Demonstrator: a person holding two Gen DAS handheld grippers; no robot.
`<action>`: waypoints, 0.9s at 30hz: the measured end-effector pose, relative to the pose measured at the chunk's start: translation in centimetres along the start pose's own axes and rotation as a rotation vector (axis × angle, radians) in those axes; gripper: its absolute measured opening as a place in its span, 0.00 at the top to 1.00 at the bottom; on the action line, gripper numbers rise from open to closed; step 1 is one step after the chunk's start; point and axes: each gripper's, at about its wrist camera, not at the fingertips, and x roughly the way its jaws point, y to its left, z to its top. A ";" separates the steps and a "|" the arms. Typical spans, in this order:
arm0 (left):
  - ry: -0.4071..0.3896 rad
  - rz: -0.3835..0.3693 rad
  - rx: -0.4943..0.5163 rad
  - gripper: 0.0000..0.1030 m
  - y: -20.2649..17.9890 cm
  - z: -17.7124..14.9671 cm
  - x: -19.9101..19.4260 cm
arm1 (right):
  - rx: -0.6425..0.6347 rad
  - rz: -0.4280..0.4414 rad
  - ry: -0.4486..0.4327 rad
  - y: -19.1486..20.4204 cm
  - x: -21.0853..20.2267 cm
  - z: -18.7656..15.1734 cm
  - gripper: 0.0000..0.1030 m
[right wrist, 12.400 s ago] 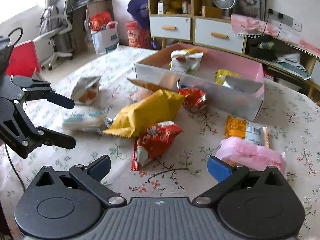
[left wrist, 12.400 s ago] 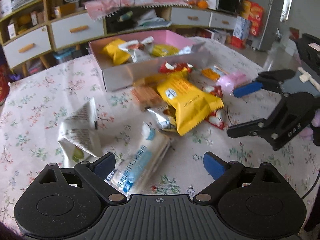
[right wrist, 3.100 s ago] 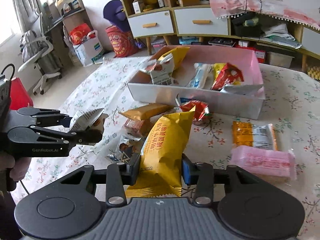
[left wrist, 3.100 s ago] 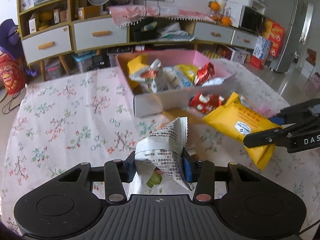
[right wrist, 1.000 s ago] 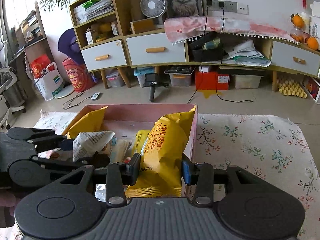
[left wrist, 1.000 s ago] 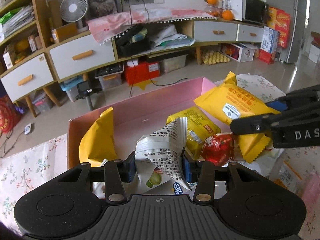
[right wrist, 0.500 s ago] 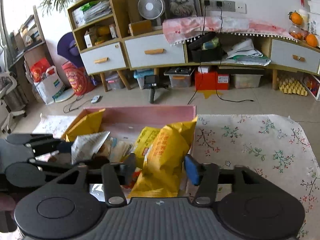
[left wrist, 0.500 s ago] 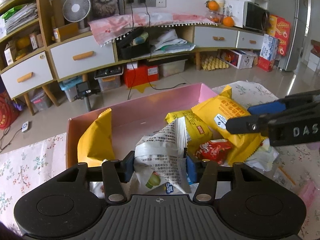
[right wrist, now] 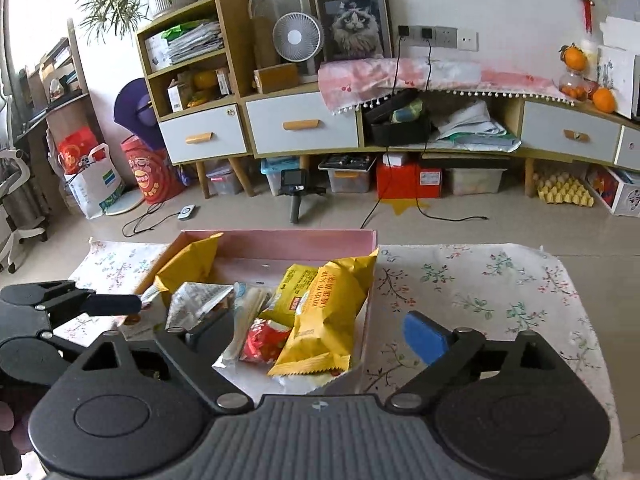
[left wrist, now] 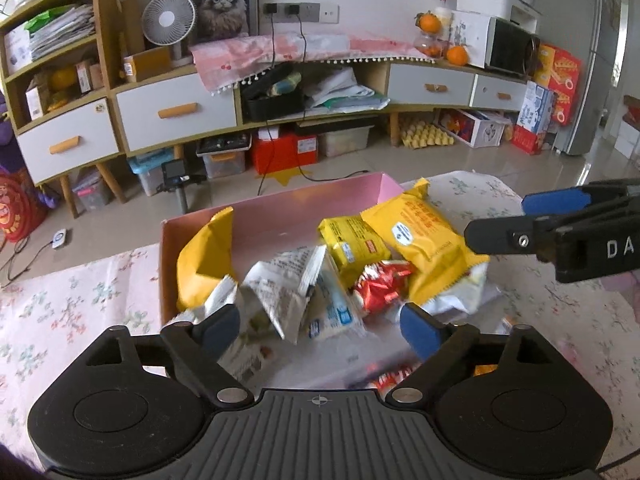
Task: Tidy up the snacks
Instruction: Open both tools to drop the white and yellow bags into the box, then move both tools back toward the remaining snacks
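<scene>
The left gripper (left wrist: 320,326) hangs over the near edge of the pink box (left wrist: 280,216) with its jaws spread wide. They have just been opening, and nothing is clamped between them. The white printed packet (left wrist: 280,284) lies loose in the box just beyond the blue pads (left wrist: 418,330), leaning against a white and blue packet (left wrist: 332,308); no pad presses on it.

The right gripper (right wrist: 320,336) also stands wide, its jaws having just been opening, and grips nothing. The big yellow bag (right wrist: 326,316) rests in the right end of the box (right wrist: 280,240), between the two fingers in the right wrist view but free of both. Its near end lies over the box's low near wall.

Around these, the box holds a small yellow packet (left wrist: 352,244) beside the big bag, a red packet (left wrist: 380,286) just in front of it, and another yellow bag (left wrist: 204,260) propped against the far left corner. The box sits on a table covered with a flowered cloth (right wrist: 500,280).

In the left wrist view the right gripper (left wrist: 536,220) reaches in from the right, above the big yellow bag (left wrist: 420,240) and clear of it. In the right wrist view the left gripper (right wrist: 132,320) shows at the left, its fingers over the left end of the box.
</scene>
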 end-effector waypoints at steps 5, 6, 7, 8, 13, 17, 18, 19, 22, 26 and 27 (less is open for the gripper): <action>0.025 0.032 -0.046 0.07 -0.1 -1.0 -2.1 | -0.018 -0.027 -0.021 1.1 -2.3 -0.5 0.16; 0.031 0.038 -0.062 0.06 -0.1 -1.4 -2.6 | -0.018 -0.034 -0.022 1.2 -2.7 -0.6 0.16; 0.033 0.044 -0.073 0.06 0.0 -1.7 -3.0 | -0.017 -0.044 -0.022 1.4 -3.1 -0.9 0.14; 0.036 0.051 -0.086 0.06 0.0 -2.1 -3.4 | -0.013 -0.052 -0.023 1.5 -3.4 -1.2 0.14; 0.075 0.109 -0.155 0.06 -0.1 -4.4 -5.1 | 0.036 -0.091 0.005 1.8 -4.6 -2.9 0.14; 0.123 0.161 -0.221 0.06 -0.2 -6.5 -5.7 | 0.076 -0.154 0.048 2.3 -5.1 -4.8 0.14; 0.134 0.174 -0.236 0.06 -0.2 -7.0 -5.7 | 0.087 -0.171 0.062 2.4 -5.0 -5.2 0.14; 0.146 0.192 -0.253 0.06 -0.2 -7.5 -5.7 | 0.099 -0.191 0.079 2.4 -4.9 -5.7 0.14; 0.165 0.223 -0.263 0.06 -0.6 -8.5 -5.7 | 0.134 -0.250 0.128 2.2 -4.3 -7.1 0.14; 0.180 0.259 -0.262 0.06 -1.6 -9.5 -5.4 | 0.174 -0.288 0.171 2.0 -3.7 -8.7 0.14; 0.184 0.259 -0.270 0.06 -1.7 -9.6 -5.2 | 0.183 -0.291 0.178 2.1 -3.6 -8.9 0.14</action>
